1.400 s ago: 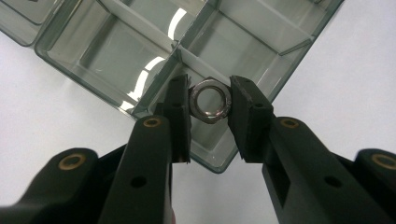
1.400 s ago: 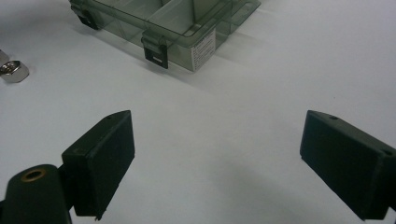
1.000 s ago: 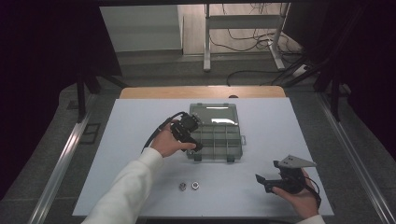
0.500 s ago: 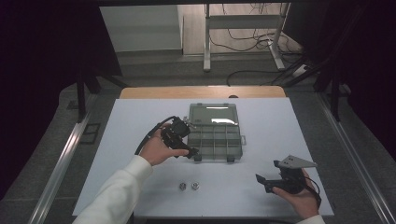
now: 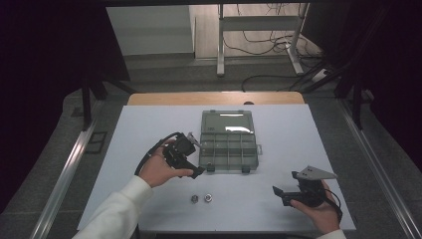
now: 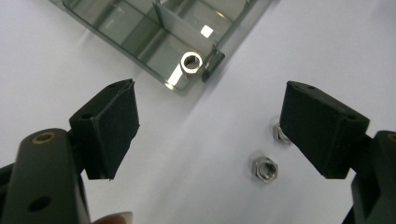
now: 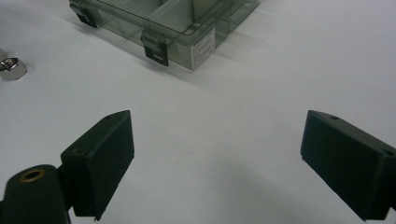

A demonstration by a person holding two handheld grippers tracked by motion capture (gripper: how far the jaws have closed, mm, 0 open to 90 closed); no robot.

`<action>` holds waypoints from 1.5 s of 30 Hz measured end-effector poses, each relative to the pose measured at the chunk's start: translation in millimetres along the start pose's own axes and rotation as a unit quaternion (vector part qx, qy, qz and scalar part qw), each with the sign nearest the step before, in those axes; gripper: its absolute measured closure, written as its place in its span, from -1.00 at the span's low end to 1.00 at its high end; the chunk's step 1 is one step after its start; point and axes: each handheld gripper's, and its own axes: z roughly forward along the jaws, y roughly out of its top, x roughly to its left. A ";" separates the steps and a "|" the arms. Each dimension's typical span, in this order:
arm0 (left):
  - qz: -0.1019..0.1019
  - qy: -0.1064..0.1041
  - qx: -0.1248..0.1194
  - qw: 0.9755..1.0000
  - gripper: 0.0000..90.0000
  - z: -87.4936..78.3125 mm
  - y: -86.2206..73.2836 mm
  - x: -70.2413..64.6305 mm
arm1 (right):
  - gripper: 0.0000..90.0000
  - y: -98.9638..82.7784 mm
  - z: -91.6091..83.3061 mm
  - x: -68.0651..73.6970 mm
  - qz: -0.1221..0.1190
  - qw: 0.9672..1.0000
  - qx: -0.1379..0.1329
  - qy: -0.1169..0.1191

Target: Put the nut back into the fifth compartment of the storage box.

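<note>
A clear grey compartment box (image 5: 229,148) lies on the white table (image 5: 149,129) with its lid (image 5: 228,121) open. My left gripper (image 5: 196,159) hovers at the box's near left corner, its jaws open and nothing between them. In the left gripper view (image 6: 210,126), one steel nut (image 6: 191,61) sits in a corner compartment of the box (image 6: 140,32). Two loose nuts (image 6: 265,168) (image 6: 278,133) lie on the table below, the second partly behind a jaw. They show in the high view as a pair (image 5: 194,198) (image 5: 208,198). My right gripper (image 5: 283,184) rests at the near right, open and empty.
In the right gripper view (image 7: 219,163), the box's near wall with its black latches (image 7: 156,51) lies ahead and a nut (image 7: 11,66) sits at the far left. A wooden strip (image 5: 214,98) borders the table's far edge. Metal rails run along both sides.
My left hand has drawn back from over the box toward the near left. It now sits beside the box's corner. The right gripper has stayed where it was.
</note>
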 end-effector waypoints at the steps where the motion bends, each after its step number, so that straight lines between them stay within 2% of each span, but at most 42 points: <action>1: 0.001 0.001 0.004 1.000 -0.57 0.4 -3.4 -0.2 | -0.78 -0.1 0.4 0.5 -0.001 1.000 0.001 0.000; 12: -0.019 -0.005 0.008 1.000 -0.56 3.0 -20.2 -4.0 | -0.78 -0.5 1.1 0.8 -0.002 1.000 0.003 -0.002; 25: -0.026 -0.001 0.017 1.000 -0.58 8.5 -38.7 -10.4 | -0.78 -0.5 0.6 1.1 -0.002 1.000 0.003 -0.003; 35: -0.052 -0.006 0.032 0.998 -0.60 19.2 -56.0 -16.5 | -0.78 -0.3 1.6 1.9 -0.004 1.000 0.004 -0.002; 41: -0.049 -0.011 0.038 0.998 -0.60 25.2 -59.1 -23.0 | -0.78 -0.6 1.3 1.8 -0.004 1.000 0.005 -0.003; 45: -0.034 -0.019 0.043 0.998 -0.61 30.2 -60.1 -32.5 | -0.78 -0.8 1.5 2.3 -0.004 1.000 0.006 -0.002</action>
